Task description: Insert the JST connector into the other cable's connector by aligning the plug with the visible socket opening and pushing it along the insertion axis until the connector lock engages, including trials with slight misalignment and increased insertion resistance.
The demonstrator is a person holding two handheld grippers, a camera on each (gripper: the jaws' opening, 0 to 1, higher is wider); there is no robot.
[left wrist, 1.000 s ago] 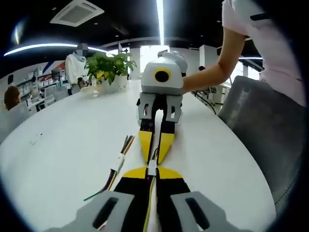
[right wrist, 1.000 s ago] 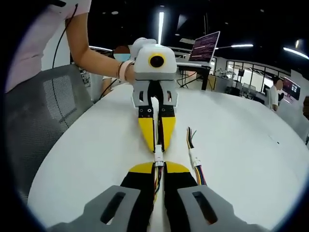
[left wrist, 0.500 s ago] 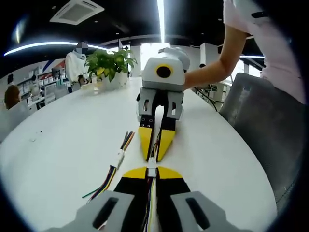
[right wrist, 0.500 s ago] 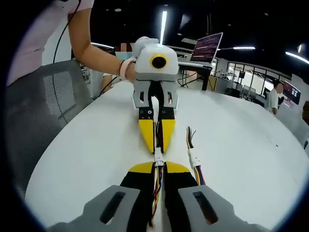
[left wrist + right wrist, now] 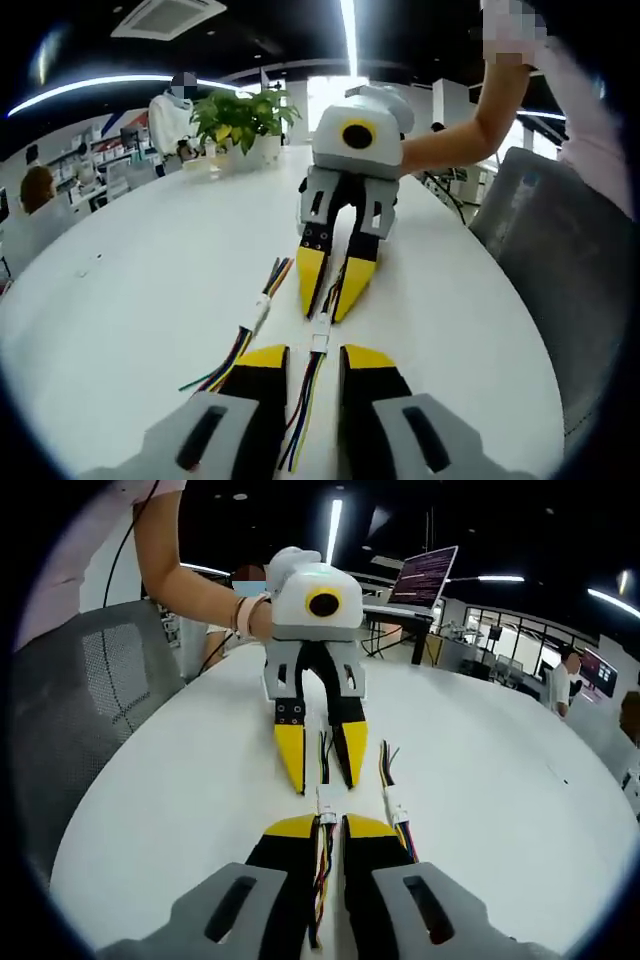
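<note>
Mated JST connector (image 5: 327, 803) on white table (image 5: 480, 780) — right gripper (image 5: 331, 827) clamped on its cable, left gripper (image 5: 312, 352) jaws apart — judged seated; tug gently to confirm the lock.

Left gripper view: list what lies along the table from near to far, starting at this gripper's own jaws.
Left gripper → white mated connector → right gripper → potted plant at the table's far end.
</note>
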